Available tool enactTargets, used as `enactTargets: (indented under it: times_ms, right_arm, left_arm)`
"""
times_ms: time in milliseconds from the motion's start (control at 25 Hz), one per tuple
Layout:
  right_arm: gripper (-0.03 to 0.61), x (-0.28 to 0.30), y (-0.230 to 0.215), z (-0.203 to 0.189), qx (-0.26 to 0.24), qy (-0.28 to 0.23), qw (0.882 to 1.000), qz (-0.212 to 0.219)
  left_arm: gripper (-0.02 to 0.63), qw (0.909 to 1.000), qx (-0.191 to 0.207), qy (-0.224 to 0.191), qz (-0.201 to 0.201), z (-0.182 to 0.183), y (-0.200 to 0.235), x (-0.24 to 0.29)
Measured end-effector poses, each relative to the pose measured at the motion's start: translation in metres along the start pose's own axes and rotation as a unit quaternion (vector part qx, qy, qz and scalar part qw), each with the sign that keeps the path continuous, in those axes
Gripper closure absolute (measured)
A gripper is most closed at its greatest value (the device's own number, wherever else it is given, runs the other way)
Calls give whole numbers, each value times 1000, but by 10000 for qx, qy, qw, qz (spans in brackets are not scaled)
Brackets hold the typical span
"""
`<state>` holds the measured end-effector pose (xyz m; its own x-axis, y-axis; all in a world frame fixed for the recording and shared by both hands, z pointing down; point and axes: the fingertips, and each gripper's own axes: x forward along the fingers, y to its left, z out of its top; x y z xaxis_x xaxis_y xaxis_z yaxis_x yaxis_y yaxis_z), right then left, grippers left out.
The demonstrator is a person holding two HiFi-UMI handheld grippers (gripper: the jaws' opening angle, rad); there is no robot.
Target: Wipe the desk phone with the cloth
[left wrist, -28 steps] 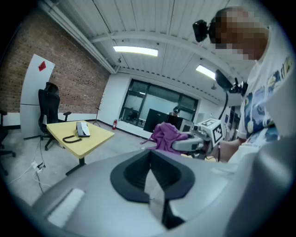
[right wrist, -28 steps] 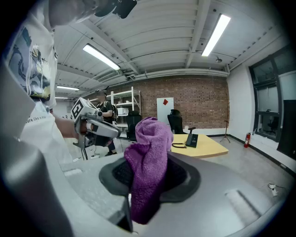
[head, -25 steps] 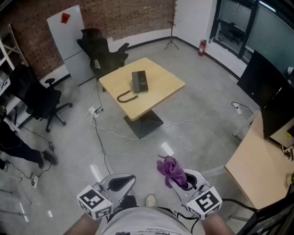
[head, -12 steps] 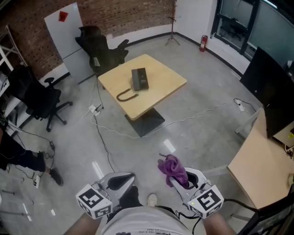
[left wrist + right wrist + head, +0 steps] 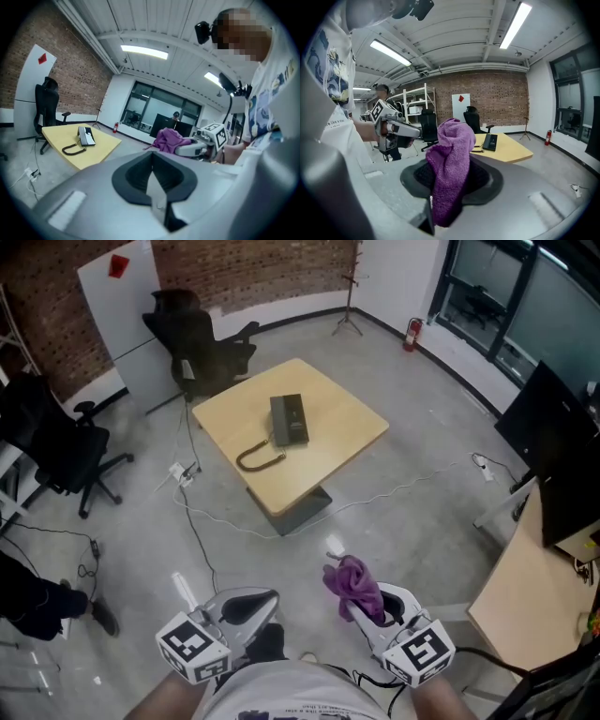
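The desk phone lies near the middle of the yellow bench. Its handset is off the base and lies on the bench just beside it, on my side. I am well apart from the bench, out over the concrete floor. The purple cloth is with me: the right gripper has its fingers clamped on it, and the cloth bunches up above them. The left gripper sits just beside it, also well short of the bench, with its fingers closed together on nothing. A black office chair stands at the far side of the bench, and a white cable trails across the floor near the bench's foot.
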<state>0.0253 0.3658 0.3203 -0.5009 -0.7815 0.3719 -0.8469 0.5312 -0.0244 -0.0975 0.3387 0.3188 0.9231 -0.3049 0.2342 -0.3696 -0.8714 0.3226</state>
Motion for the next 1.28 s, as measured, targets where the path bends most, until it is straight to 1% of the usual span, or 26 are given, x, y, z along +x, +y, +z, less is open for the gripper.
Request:
enactTargets:
  times_ms: [200,400,640,760,960,1120,1280]
  right_arm:
    - [456,51,-29,35,-61,-18,9998,-171]
    - [456,97,-51,62,-31,-85,9993,-375]
    - [456,143,-84,81,-82,-52,9992,-386]
    - [456,167,-112,86,-56,-76,9994,-328]
    - [456,213,-169,100,8,-161,9997,-156]
    - [456,252,-219,103,-2,-69,9999,118]
    - [456,297,-261,100,53,5,9992,384]
  left_arm:
    - [609,9997,175,15,-183,32,50,9]
    - [609,9992,303,125,-224,48,101,7]
    - [609,9995,150,111,-251,59,139,25]
    - [609,9996,124,135,-201,68,154,44]
    - [609,9999,43,142,50,80,192,80]
    - [609,9994,-61,147,313,99,215,119]
    - [609,9981,-251,94,549,111,233,151]
